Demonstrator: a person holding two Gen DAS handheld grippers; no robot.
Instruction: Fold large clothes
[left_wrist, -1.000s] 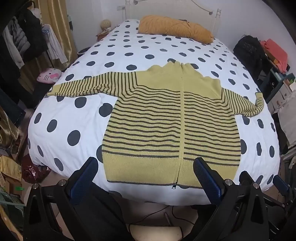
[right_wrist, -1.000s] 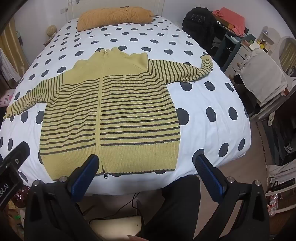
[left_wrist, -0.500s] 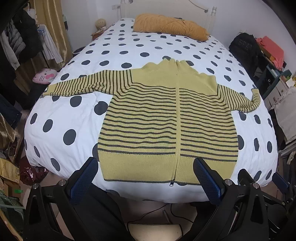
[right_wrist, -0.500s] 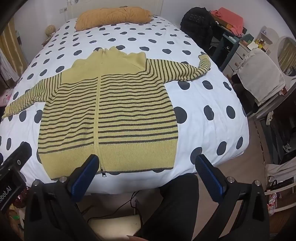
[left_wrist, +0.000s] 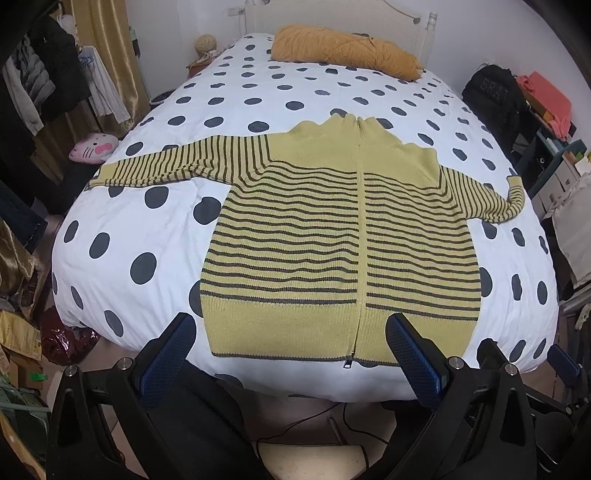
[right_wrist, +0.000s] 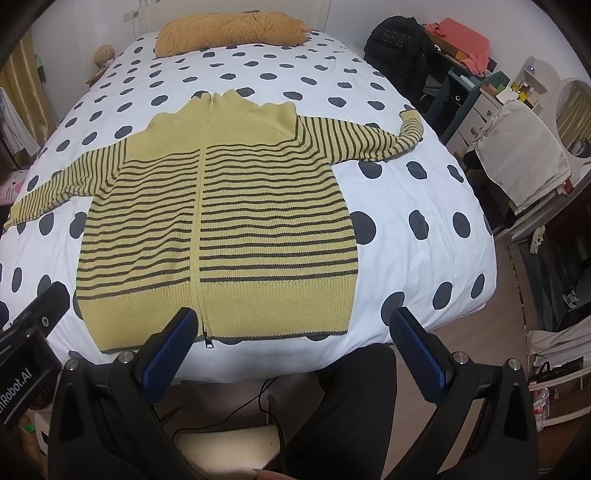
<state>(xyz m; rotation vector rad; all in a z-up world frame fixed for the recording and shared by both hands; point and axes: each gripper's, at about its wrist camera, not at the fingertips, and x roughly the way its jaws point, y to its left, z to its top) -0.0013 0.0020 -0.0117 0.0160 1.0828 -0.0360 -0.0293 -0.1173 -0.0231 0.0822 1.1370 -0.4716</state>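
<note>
Cardigan (left_wrist: 340, 240), yellow w/ dark stripes, zipped, lies flat and face-up on the bed (left_wrist: 140, 229), hem toward the foot edge, collar toward the pillow (left_wrist: 343, 51). Both sleeves are spread out sideways: left sleeve (left_wrist: 177, 166) reaches near the bed's left edge; right sleeve (right_wrist: 362, 142) ends w/ its cuff (right_wrist: 412, 123) bent back at the bed's right edge. Left gripper (left_wrist: 291, 354) and right gripper (right_wrist: 291, 350) both hover off the foot of the bed, fingers spread wide, holding nothing, not touching the knit. No fold is made yet.

Risks, as judged from this layout:
- Hem (left_wrist: 332, 332) sits close to the foot edge. A pinch that pulls toward the person could drag the whole garment off the mattress.
- Thick, soft knit: a shallow pinch may catch only the top layer, so front and back separate and the fold bunches.
- Duvet is loose and wrinkled. Jaws that close too deep could grab cover along w/ cloth and lift both.
- Bent right cuff, if left uncorrected, gets trapped inside the fold as a lump.
- Zip pull (right_wrist: 208, 341) hangs at the hem near the right gripper's left finger (right_wrist: 170, 354); it could snag there.
- Uneven lift by the two grippers would skew the stripes and give a crooked fold line.
</note>
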